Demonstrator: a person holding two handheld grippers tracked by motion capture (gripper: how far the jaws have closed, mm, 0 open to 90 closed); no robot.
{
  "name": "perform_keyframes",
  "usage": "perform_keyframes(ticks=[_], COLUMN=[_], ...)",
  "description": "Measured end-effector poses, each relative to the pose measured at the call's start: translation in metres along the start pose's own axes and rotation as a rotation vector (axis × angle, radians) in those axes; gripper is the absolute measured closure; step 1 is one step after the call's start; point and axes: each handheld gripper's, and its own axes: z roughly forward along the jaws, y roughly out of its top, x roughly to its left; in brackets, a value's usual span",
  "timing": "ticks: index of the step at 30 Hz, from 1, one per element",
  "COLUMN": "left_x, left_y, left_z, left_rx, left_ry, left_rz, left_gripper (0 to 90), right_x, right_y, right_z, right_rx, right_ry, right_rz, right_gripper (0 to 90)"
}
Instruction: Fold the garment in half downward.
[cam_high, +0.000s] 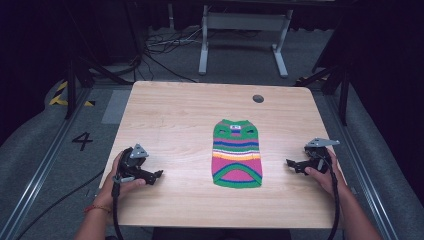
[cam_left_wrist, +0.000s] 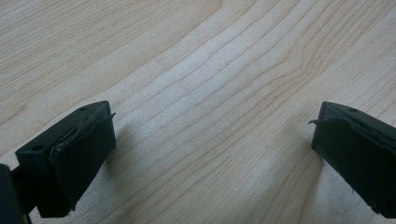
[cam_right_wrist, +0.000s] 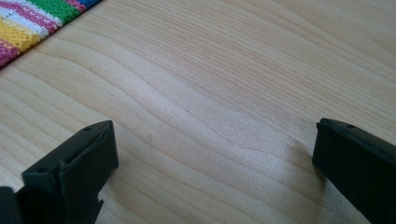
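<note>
A small knitted garment (cam_high: 236, 154) with green, blue, pink, yellow and white stripes lies flat on the wooden table (cam_high: 175, 120), right of its middle. My left gripper (cam_high: 156, 175) rests near the table's front left, well apart from the garment, its jaws pointing right. It stands open in the left gripper view (cam_left_wrist: 212, 135), with bare wood between the jaws. My right gripper (cam_high: 291, 163) sits at the front right, a short way from the garment's right side, jaws pointing left. It is open (cam_right_wrist: 215, 154) over bare wood, and a corner of the garment (cam_right_wrist: 32, 21) shows at top left.
A round grey hole (cam_high: 258, 98) sits near the table's far edge. Beyond the table stand a white desk frame (cam_high: 243, 30) and loose cables (cam_high: 165, 45) on the floor. A floor mark "4" (cam_high: 82, 140) lies to the left. Metal rails run along both sides.
</note>
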Motion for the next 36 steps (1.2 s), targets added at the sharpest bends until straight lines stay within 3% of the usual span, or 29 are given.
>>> perform_keyframes(ticks=[14,18,21,24,27,31,36], left_x=[0.0,0.0,0.005,0.008,0.009,0.009,0.009], left_y=[0.0,0.004,0.007,0.012,0.019,0.031,0.059], left_z=[0.0,-0.003,-0.004,-0.003,-0.003,-0.002,0.007], left_rx=[0.0,0.03,0.012,0.02,0.018,0.01,-0.039], left_ry=[-0.002,0.016,-0.003,-0.02,-0.007,0.005,-0.025], left_rz=[-0.003,-0.026,-0.037,-0.043,-0.019,0.002,0.005], left_gripper=[0.2,2.3,20.2,22.3,26.1,31.2,33.0], right_x=[0.0,-0.001,-0.003,-0.006,-0.006,-0.007,-0.006], right_y=[-0.003,-0.004,-0.003,-0.003,0.0,0.015,0.039], right_z=[-0.003,-0.005,-0.01,-0.013,-0.015,-0.02,-0.02], right_rx=[0.0,0.0,0.002,-0.007,-0.008,-0.028,-0.033], right_ry=[0.016,0.041,0.041,0.092,0.086,0.101,0.079], right_rz=[-0.018,-0.041,-0.025,-0.005,-0.029,-0.014,-0.02], right_gripper=[0.3,1.2,18.0,17.9,24.4,33.1,36.0])
